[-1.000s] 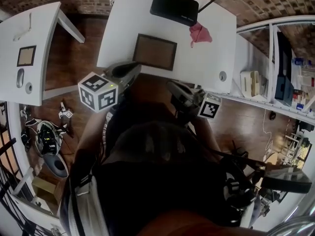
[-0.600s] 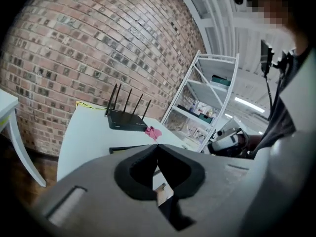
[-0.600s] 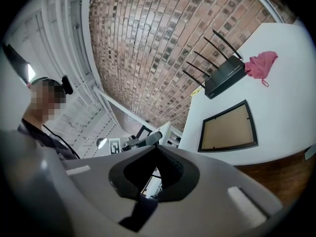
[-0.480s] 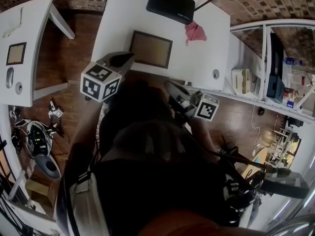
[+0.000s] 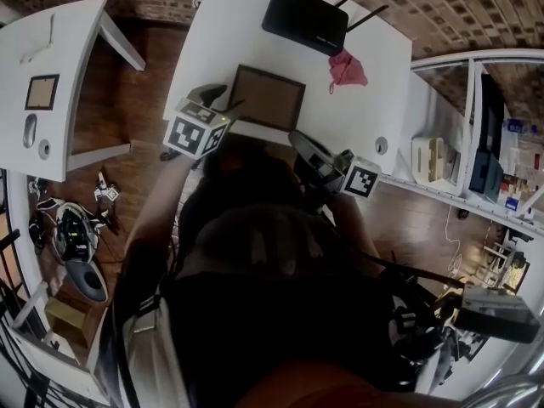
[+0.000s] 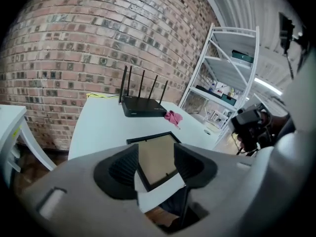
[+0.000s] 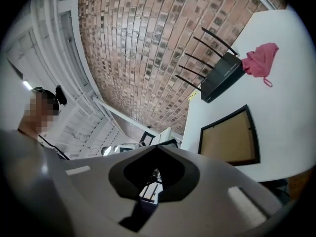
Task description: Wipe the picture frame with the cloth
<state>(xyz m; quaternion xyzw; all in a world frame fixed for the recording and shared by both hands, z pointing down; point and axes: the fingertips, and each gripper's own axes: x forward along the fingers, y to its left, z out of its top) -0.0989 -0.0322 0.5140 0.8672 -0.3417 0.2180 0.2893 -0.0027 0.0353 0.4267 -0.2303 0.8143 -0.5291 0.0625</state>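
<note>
Just beyond left gripper, picture frame

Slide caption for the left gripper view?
Left gripper, jaws just opened and empty, aimed at picture frame on white table; router and pink cloth beyond.

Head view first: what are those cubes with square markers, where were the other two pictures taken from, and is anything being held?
There is no robot here. A person, filmed by a camera on their head that looks down, holds a two-jaw gripper in each hand, and the marked cubes are parts of those grippers. The other two pictures come from a camera on each gripper, looking along its jaws. On the white table lie a dark picture frame, a pink cloth and a black router. The left gripper has just been opening its jaws, which stand apart. The frame shows through the gap, not gripped. The right gripper is shut and empty.
</note>
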